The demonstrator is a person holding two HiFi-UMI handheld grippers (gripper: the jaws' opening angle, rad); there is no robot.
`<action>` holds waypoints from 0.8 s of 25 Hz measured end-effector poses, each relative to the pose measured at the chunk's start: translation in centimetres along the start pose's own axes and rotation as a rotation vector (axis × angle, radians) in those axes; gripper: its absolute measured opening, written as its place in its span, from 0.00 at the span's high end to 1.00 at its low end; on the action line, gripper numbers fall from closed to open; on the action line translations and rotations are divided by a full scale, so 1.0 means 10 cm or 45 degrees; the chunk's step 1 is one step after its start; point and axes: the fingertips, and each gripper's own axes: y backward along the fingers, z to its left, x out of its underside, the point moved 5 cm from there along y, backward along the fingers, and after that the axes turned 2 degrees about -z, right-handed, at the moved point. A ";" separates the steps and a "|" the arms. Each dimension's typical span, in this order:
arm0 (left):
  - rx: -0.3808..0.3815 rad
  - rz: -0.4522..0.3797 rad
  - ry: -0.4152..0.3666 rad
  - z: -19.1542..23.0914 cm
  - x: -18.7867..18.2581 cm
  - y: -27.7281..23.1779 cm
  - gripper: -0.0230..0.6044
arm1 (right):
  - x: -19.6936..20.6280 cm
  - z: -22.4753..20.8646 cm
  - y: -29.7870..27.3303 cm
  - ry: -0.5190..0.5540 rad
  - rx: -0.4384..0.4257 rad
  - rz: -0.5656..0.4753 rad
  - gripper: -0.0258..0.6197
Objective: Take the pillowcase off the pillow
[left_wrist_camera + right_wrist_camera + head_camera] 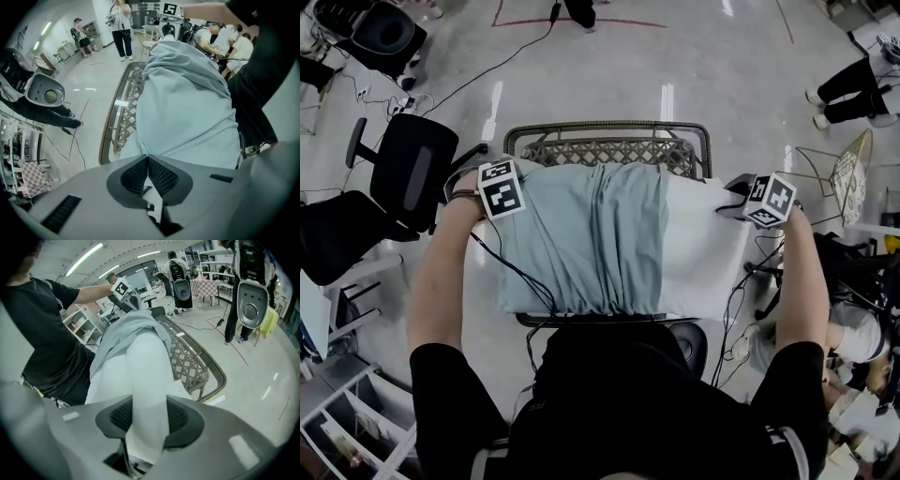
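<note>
A light blue pillowcase (581,234) covers the left two thirds of a white pillow (703,244) that lies across a wicker seat in front of me. My left gripper (508,197) is at the pillowcase's left end; in the left gripper view (148,159) its pads meet, pinching the blue cloth (187,108) at their tips. My right gripper (741,208) is at the bare right end of the pillow. In the right gripper view (145,413) a thick white fold of the pillow (147,376) runs between the pads, which press on it. The bunched edge of the pillowcase (126,329) shows beyond.
The wicker seat's metal-rimmed back (609,145) stands just behind the pillow. A black office chair (412,169) is close on the left. Cables (525,281) hang from the left gripper across the front. People sit and stand at the right (853,89).
</note>
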 end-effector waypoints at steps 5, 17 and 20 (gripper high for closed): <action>-0.012 -0.037 0.080 -0.03 0.18 0.03 0.95 | 0.02 0.02 0.08 -0.031 -0.026 -0.050 0.70; -0.022 -0.443 0.016 0.04 -1.40 -0.04 0.81 | -0.81 -0.06 -0.44 0.153 0.151 -0.007 0.50; 0.028 -0.506 -0.005 0.01 -1.82 -0.20 0.74 | -0.86 -0.14 -0.76 0.179 0.144 0.045 0.41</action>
